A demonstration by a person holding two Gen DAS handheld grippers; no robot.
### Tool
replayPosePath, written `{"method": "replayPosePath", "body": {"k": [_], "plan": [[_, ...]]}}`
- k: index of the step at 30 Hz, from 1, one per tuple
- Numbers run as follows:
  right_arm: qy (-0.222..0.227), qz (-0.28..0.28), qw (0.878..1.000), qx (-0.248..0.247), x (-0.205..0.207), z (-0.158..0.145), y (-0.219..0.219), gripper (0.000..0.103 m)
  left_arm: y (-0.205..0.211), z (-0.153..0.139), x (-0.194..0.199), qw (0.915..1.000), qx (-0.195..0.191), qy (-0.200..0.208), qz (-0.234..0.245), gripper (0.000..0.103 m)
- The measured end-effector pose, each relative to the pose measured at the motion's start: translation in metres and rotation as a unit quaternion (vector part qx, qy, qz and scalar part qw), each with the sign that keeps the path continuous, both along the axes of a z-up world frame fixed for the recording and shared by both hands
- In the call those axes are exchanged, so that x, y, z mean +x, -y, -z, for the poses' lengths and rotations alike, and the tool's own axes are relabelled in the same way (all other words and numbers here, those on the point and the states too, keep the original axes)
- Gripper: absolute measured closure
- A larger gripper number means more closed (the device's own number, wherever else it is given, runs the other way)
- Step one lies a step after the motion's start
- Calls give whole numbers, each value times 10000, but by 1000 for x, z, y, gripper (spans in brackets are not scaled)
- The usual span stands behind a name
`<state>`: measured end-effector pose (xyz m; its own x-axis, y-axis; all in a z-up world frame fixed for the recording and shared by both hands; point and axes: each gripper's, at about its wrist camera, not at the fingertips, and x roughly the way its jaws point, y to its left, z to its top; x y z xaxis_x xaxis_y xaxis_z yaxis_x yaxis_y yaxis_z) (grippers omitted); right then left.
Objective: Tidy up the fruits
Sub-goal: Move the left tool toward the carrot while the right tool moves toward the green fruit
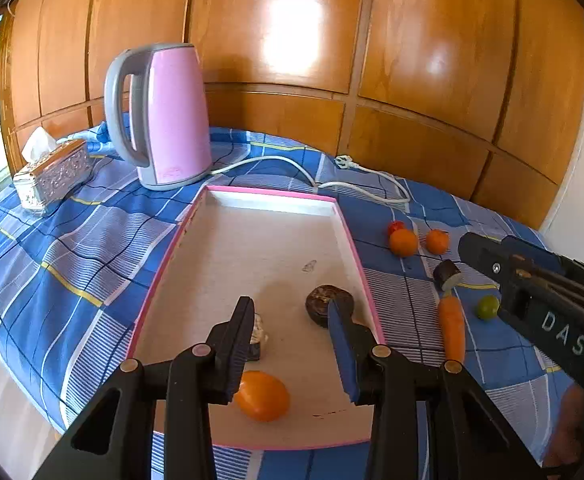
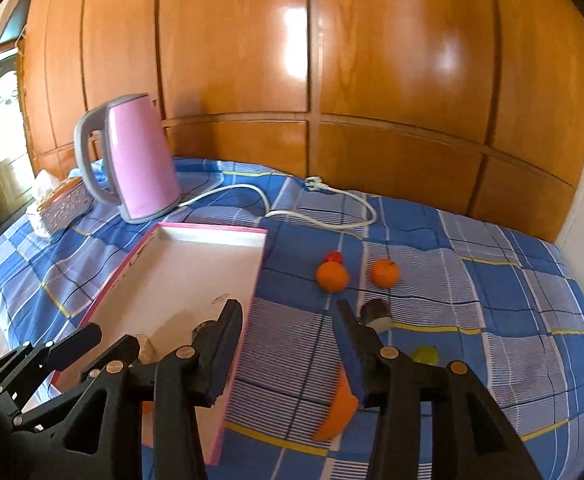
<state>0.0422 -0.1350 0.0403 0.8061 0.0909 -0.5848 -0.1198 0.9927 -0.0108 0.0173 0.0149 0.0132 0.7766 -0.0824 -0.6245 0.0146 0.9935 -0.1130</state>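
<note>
A blue plaid cloth (image 1: pixel 71 248) covers the table in front of glossy wooden wall panels (image 1: pixel 275 40). On it lies a shallow rectangular white tray with a pink rim (image 1: pixel 356 248); at its 11 o'clock stands a pink electric kettle with a grey handle (image 1: pixel 171 120), whose white power cord (image 1: pixel 275 162) trails toward 2 o'clock. An embossed silver tissue box (image 1: pixel 53 174) sits at the kettle's 9 o'clock.

Inside the tray rest an orange oval fruit (image 1: pixel 263 396), a dark brown round fruit (image 1: pixel 324 300) and a pale lumpy item (image 1: pixel 260 334), partly hidden.

At the tray's 3 o'clock, on the cloth, lie a long orange carrot (image 1: pixel 452 328), two round orange tangerines (image 2: pixel 332 276) (image 2: pixel 385 273), a small red fruit (image 2: pixel 333 257) touching the first, a dark purple cut piece (image 2: pixel 376 314) and a small green lime (image 1: pixel 487 307).

The left gripper (image 1: pixel 292 320) hovers over the tray, its fingers apart and empty. The right gripper (image 2: pixel 287 320) hovers over the cloth beside the tray rim, likewise spread, holding nothing.
</note>
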Motion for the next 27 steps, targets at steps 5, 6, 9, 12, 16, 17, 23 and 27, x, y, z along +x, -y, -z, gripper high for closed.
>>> {"method": "replayPosePath", "body": {"k": [5, 6, 9, 12, 16, 17, 23, 27], "plan": [[33, 131, 9999, 77, -1, -3, 11, 55, 7, 0, -1, 10000, 33, -7, 91, 64], [47, 154, 9998, 88, -2, -3, 13, 55, 9, 0, -1, 9999, 41, -10, 110, 64], [62, 197, 9997, 129, -2, -4, 17, 55, 14, 0, -1, 9998, 65, -20, 165, 64], [76, 241, 9996, 159, -3, -4, 22, 55, 17, -1, -1, 9997, 83, -16, 212, 64], [93, 280, 9994, 191, -3, -5, 27, 55, 21, -1, 0, 9996, 101, -21, 260, 64], [101, 295, 9993, 198, -3, -5, 28, 55, 22, -1, 0, 9996, 106, -26, 270, 64], [108, 367, 9990, 240, -4, -5, 35, 55, 29, -1, 1, 9993, 147, -46, 344, 64], [119, 408, 9987, 274, -4, -6, 39, 55, 33, -1, 1, 9991, 170, -58, 391, 64]]}}
